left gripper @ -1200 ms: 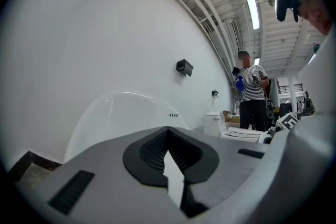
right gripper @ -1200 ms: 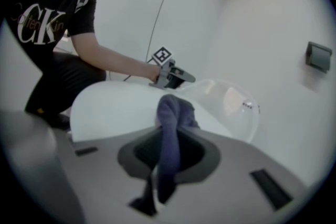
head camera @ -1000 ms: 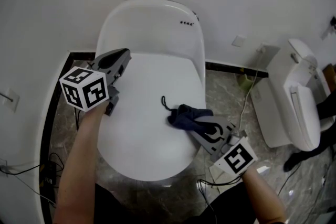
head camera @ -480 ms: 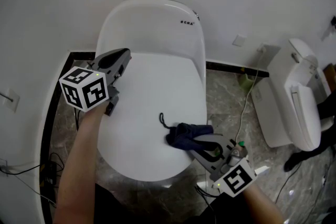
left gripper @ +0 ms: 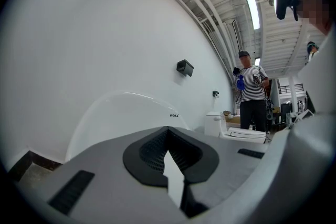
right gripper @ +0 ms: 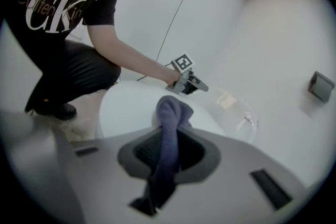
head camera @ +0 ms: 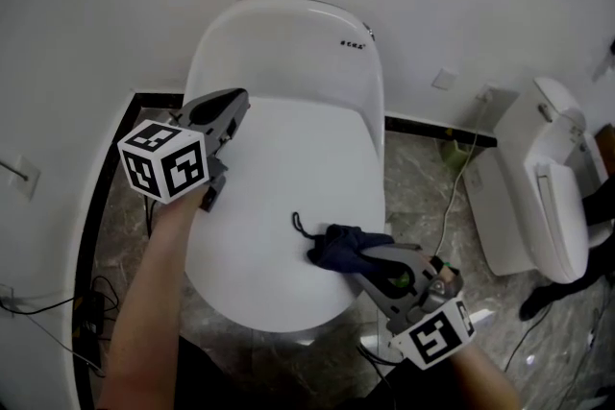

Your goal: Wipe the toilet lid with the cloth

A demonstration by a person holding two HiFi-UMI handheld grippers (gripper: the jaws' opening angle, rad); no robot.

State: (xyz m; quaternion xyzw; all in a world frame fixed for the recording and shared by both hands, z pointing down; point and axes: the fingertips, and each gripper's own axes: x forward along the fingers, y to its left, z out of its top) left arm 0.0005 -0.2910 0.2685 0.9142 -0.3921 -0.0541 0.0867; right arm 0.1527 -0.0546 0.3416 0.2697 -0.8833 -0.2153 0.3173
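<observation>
The white toilet lid lies closed in the middle of the head view, with the toilet's rounded back behind it. A dark blue cloth rests on the lid's front right part, a thin string trailing from it to the left. My right gripper is shut on the cloth. In the right gripper view the cloth hangs bunched between the jaws above the lid. My left gripper sits shut and holds nothing, at the lid's left rear edge; it also shows as the left gripper across the lid.
A second white toilet stands at the right on the marble floor. Cables run down the wall there, and more lie at the lower left. A black floor strip curves along the left. A person in a striped shirt stands far behind.
My right gripper has dragged the cloth toward the lid's front edge, a little nearer me. The left gripper has stayed almost where it was.
</observation>
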